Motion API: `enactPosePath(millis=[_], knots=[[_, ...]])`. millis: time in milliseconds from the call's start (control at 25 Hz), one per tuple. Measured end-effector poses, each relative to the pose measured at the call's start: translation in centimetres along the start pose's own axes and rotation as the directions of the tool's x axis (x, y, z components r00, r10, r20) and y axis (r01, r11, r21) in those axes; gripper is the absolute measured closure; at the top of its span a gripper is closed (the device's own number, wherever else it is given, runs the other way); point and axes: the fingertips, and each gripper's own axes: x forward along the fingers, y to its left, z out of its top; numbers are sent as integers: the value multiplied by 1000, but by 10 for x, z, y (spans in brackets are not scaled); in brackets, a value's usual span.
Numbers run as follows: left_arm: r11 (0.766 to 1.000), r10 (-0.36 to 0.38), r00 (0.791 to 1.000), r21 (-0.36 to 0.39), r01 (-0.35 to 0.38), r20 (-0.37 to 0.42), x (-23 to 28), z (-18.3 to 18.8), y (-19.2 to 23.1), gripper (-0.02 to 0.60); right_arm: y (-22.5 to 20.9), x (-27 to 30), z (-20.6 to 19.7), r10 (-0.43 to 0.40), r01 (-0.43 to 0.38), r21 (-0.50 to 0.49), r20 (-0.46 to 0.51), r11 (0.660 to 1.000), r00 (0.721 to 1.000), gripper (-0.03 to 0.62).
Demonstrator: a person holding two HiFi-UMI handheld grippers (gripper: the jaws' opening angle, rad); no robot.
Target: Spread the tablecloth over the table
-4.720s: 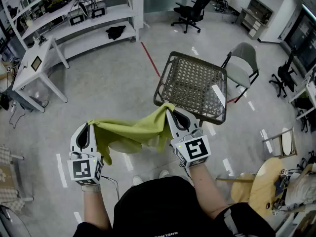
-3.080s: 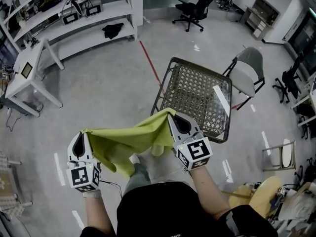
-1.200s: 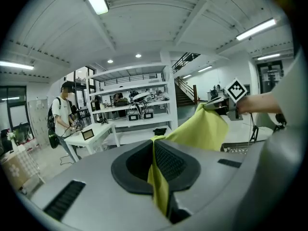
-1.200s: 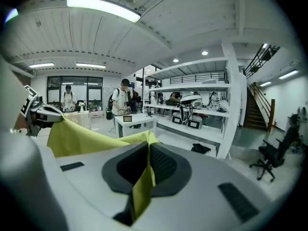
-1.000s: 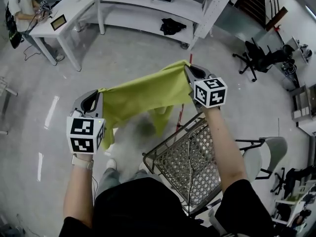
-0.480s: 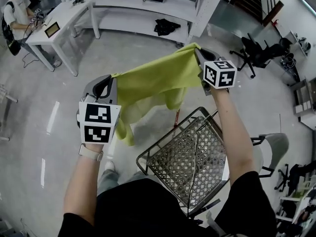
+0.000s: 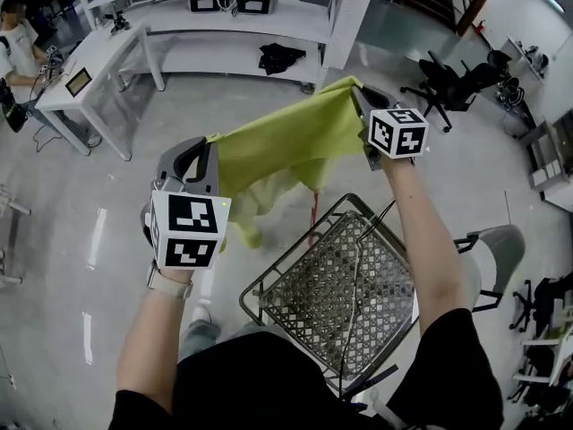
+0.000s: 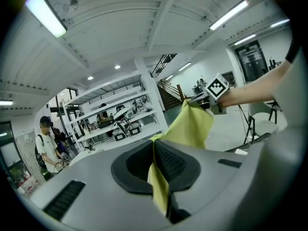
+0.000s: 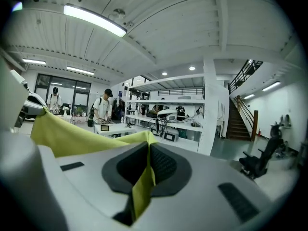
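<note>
Fingers [image 8: 168, 162] of left gripper [image 7: 211, 146] and right gripper [image 7: 359, 95] stay pinched on tablecloth [image 7: 286, 137]; now raised, taut beyond table [image 7: 331, 285].

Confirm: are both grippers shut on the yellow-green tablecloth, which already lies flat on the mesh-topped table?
No: the left gripper and right gripper are shut on the tablecloth, but it hangs in the air between them, off the table; the head view shows this.

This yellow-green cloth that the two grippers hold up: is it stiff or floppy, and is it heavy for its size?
Probably floppy: below the edge stretched between the left gripper and the right gripper, the tablecloth hangs in loose folds. Likely light, since only thin corners pinched in shut jaws carry it. It may drape unevenly over the table.
</note>
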Motion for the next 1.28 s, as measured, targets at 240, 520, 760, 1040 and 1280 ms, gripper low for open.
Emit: enactPosePath(millis=[240,520,760,1040,1280], knots=[[998,-57,997,28,58,-44,-3,-11,-44,566,-12,-36,-46,-6,6,3,-64,1000,998,577],[983,-182,975,-14,182,-131,-20,-60,-114,566,-15,-91,-114,-12,13,2,-177,1000,984,577],[950,-311,933,-58,305,-182,-41,-89,-175,566,-20,-137,-163,-25,32,23,-260,999,965,577],[903,-429,879,-64,426,-206,-72,-111,-243,566,-25,-188,-206,-69,78,13,-345,997,936,577],[867,-498,842,-110,486,-208,-99,-130,-280,566,-17,-232,-240,-98,93,-34,-418,995,903,577]])
